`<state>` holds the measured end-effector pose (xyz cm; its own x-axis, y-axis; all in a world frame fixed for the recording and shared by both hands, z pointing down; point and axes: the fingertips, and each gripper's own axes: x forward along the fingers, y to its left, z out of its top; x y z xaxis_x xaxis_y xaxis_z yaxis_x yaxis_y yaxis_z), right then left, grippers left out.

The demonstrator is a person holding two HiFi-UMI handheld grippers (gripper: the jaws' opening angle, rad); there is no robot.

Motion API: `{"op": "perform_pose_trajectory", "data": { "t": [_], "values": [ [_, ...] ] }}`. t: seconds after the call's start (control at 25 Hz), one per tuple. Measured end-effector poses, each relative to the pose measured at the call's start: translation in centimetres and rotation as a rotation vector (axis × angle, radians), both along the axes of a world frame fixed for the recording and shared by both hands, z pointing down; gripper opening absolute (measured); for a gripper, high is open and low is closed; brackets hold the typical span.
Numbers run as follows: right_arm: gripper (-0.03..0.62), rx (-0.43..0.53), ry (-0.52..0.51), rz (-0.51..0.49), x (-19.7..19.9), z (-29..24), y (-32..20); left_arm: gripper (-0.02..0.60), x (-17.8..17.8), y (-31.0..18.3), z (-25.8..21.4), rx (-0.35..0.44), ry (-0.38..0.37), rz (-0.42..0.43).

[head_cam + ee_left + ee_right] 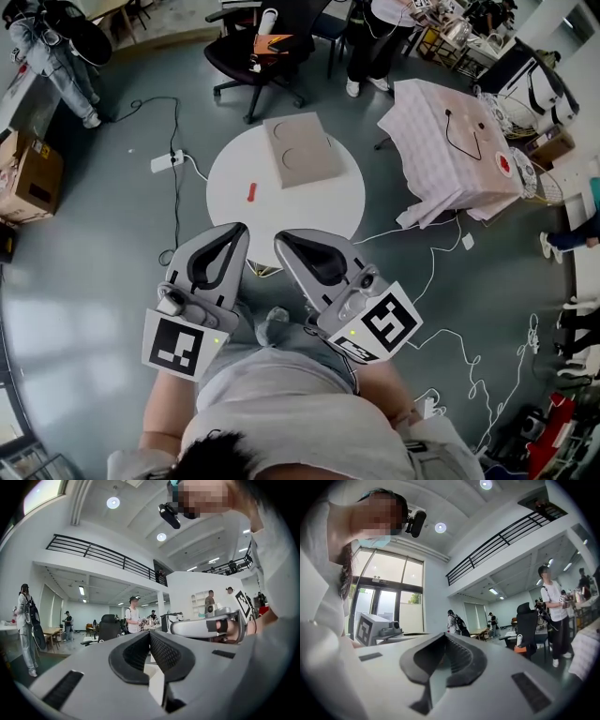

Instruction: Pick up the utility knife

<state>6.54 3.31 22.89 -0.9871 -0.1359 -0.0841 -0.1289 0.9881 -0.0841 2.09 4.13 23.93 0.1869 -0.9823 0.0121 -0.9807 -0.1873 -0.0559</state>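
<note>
Right under my chin, both tools are held close to my body, marker cubes toward me and noses pointing out at the desk. The left tongs (pixel 232 232) are clenched: in the left gripper view the two dark pads meet at the tip with nothing caught between them. The right tongs (pixel 287 242) are the same, pads pressed together and empty, with only the room beyond them. Neither is touching anything, and both hover short of the near rim of the desk (pixel 328 202).

Out on the round white top lies a small red sliver on the left half, alone on bare surface. It's tiny from up here, but I take it to be the utility knife (pixel 251 192). It is well apart from both tongs and not gripped by either. Just past it, toward the far edge, lies a flat grey-brown board (pixel 300 148), near the knife but clear of it.

So the pick-up has not started, and I judge this to be the approach. The knife sits slightly left of centre, so the left tongs look the natural choice. They need to spread their pads, travel forward and down over the red body, line up across its narrow width and then squeeze. It lies flat and thin, so I'd expect the tips to have to come almost to the surface.

Farther off, a black office chair (pixel 248 56) stands behind the desk, a cloth-draped stand (pixel 450 150) is to the right, and cables trail over the floor.
</note>
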Motion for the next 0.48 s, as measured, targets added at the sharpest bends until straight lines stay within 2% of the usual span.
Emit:
{"op": "perform_pose_trajectory", "data": {
  "t": [0.28,0.48],
  "values": [
    [0.009,-0.019,0.012,0.087,-0.6,0.6,-3.2,0.011,-0.1,-3.5,1.2,-0.025,-0.014,0.099],
    [0.011,-0.017,0.023,0.149,-2.4,0.5,-5.6,0.011,-1.6,-6.5,1.4,-0.031,-0.024,0.169]
  ]
}}
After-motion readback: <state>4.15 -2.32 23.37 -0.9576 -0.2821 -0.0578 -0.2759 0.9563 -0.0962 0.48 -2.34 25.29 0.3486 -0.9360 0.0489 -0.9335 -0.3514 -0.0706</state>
